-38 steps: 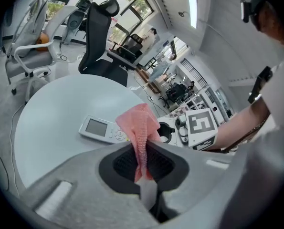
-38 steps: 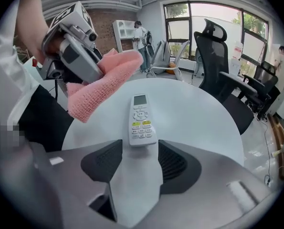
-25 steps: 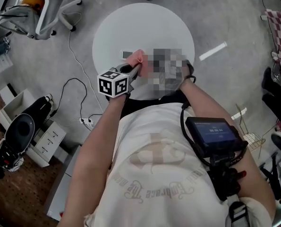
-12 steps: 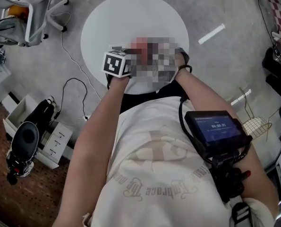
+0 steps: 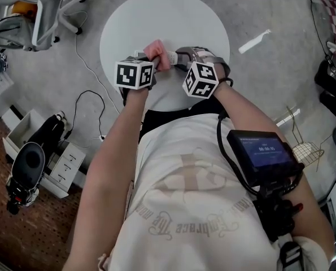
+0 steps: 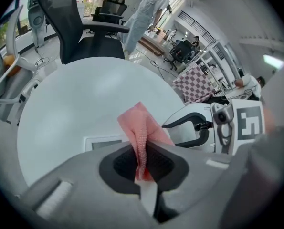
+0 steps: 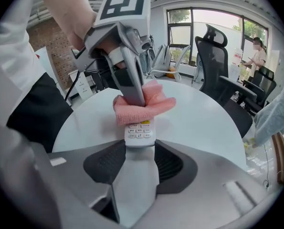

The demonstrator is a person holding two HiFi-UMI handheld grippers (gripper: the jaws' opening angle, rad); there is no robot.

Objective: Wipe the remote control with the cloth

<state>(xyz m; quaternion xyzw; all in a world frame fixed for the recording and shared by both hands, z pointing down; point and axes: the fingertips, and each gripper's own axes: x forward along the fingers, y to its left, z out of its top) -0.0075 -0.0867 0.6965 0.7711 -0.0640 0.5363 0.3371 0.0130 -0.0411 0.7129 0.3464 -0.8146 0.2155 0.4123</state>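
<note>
A white remote control [image 7: 139, 131] with small buttons sticks out from my right gripper [image 7: 139, 149], whose jaws are shut on its near end. A pink cloth [image 7: 142, 106] lies over the remote's far half, pinched by my left gripper [image 6: 141, 152], whose fingers [image 7: 130, 82] press it down from above. In the left gripper view the cloth [image 6: 141, 130] stands folded between the shut jaws. From the head view both grippers meet over the near part of the round white table [image 5: 173, 21], with the cloth [image 5: 157, 53] and the remote [image 5: 172, 57] between them.
A flat white-framed rectangle [image 6: 101, 142] lies on the table just left of the cloth. Office chairs [image 5: 35, 10] stand beyond the table, a cable [image 5: 91, 103] runs across the floor, and white boxes [image 5: 29, 134] sit at the left. People stand far off [image 6: 144, 11].
My left gripper has tipped downward and brought the cloth onto the remote. The right gripper has kept its place with the remote.
</note>
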